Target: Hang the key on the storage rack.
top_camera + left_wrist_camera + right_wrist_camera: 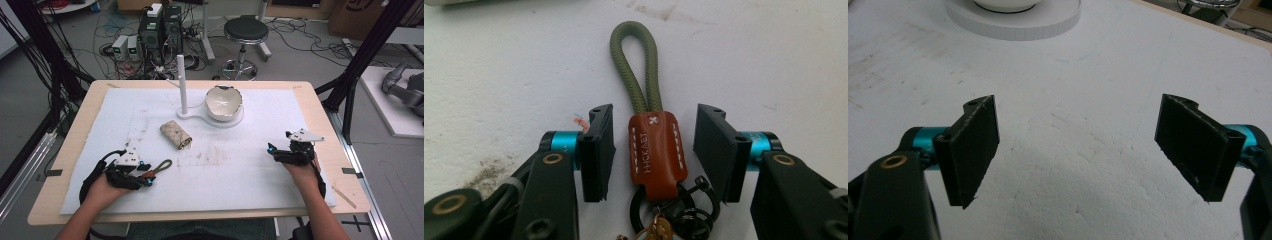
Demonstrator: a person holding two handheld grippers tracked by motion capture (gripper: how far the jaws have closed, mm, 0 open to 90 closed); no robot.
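A keychain [656, 150] lies flat on the white mat, with a brown leather tab, an olive rope loop [634, 65] and black rings [686, 212]. My left gripper [656, 111] is open, one jaw on each side of the leather tab with a gap showing on both sides. In the high view the keychain [161, 166] pokes out from the left gripper [147, 174] at the front left of the mat. My right gripper [274, 153] rests at the front right. Its jaws stand wide open in the right gripper view [1079, 107] over bare mat.
A white bowl [224, 102] sits on a round white base [235, 121] with an upright white post [181, 82] at the back middle. A rolled patterned cloth [175, 135] lies mid-table. The base's rim [1013, 24] shows ahead of the right gripper. The mat [240, 165] is stained.
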